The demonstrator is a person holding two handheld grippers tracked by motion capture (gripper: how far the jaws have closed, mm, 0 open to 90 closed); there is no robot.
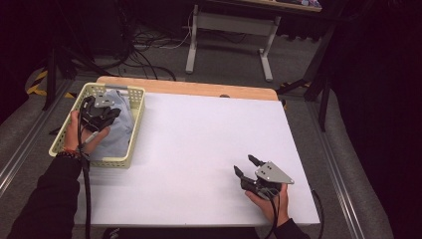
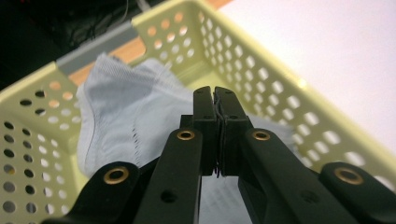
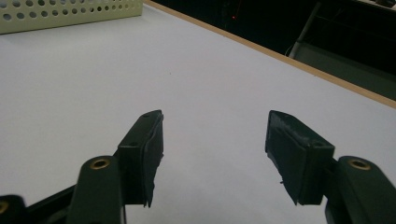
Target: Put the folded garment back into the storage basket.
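A pale yellow plastic basket (image 1: 130, 149) with lots of little holes sits at the left edge of the white table (image 1: 199, 149). Inside the basket lies a light blue cloth (image 1: 122, 127), all crumpled up. In the left gripper view the cloth (image 2: 126, 116) bunches up against the far wall of the basket (image 2: 261, 74). The left gripper (image 1: 102, 115) is held over the basket, right above the cloth. Its two black jaws are pressed tight together in the left gripper view, and something very thin shows in the crack between them, but it is too small to tell what it is. The cloth lies below and behind the left gripper (image 2: 218, 100) there. The right gripper (image 1: 246, 167) is far away from the basket, low over the bare table near the front right corner, held in the person's right hand (image 1: 271, 201). Its jaws stand apart with nothing between them, and the white table (image 3: 210, 84) shows through the gap of the right gripper (image 3: 215, 126). A corner of the basket (image 3: 70, 14) peeks in at the top left of that view.
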